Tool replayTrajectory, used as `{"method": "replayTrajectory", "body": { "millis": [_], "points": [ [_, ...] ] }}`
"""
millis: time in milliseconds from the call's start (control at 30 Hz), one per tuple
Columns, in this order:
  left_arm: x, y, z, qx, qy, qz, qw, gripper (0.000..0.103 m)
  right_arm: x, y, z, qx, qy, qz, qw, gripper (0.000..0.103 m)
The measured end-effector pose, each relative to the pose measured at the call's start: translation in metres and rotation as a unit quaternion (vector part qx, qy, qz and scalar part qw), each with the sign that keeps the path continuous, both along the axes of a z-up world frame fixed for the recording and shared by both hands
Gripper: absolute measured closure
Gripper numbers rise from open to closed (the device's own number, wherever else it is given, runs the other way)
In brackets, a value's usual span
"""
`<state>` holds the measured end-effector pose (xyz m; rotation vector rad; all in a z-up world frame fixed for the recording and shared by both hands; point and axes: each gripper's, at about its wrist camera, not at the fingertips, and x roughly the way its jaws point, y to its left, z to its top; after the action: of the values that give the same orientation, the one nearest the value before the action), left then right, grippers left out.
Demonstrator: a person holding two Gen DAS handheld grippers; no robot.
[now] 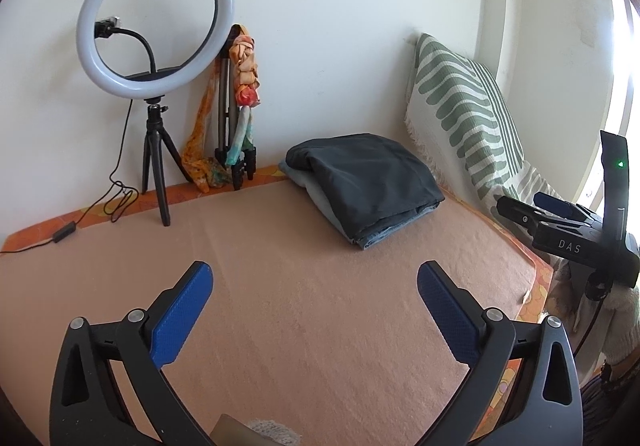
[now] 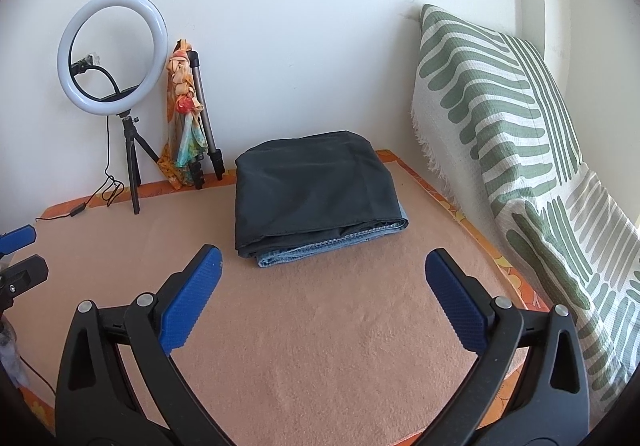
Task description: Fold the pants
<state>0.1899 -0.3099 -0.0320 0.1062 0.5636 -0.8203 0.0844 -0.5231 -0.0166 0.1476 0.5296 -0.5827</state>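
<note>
Dark grey pants (image 1: 368, 174) lie folded on top of folded light blue jeans (image 1: 384, 236) at the far right of the peach blanket (image 1: 300, 286). The same stack shows in the right wrist view, dark pants (image 2: 312, 186) over jeans (image 2: 320, 248). My left gripper (image 1: 316, 278) is open and empty, held above the blanket short of the stack. My right gripper (image 2: 322, 264) is open and empty, just in front of the stack. The right gripper's body also shows at the right edge of the left wrist view (image 1: 568, 234).
A ring light on a small tripod (image 1: 154, 26) stands at the back left with its cable on the blanket. A folded tripod with a colourful scarf (image 1: 240, 106) leans on the wall. A green-striped cushion (image 2: 500, 118) lines the right side. The blanket's orange border (image 2: 460, 214) marks the bed edge.
</note>
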Motion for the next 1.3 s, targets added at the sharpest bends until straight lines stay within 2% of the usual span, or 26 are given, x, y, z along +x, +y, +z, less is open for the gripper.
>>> {"method": "replayTrajectory", "body": {
  "millis": [1100, 1300],
  "points": [
    [0.0045, 0.0064, -0.0022, 0.009, 0.007, 0.012, 0.9999, 0.001, 0.0051, 0.0018, -0.0001, 0.002, 0.004, 0.012, 1.0, 0.0],
    [-0.0014, 0.0072, -0.0008, 0.012, -0.018, 0.018, 0.9996, 0.001, 0.0096, 0.002, -0.0018, 0.004, 0.009, 0.019, 1.0, 0.0]
  ]
}}
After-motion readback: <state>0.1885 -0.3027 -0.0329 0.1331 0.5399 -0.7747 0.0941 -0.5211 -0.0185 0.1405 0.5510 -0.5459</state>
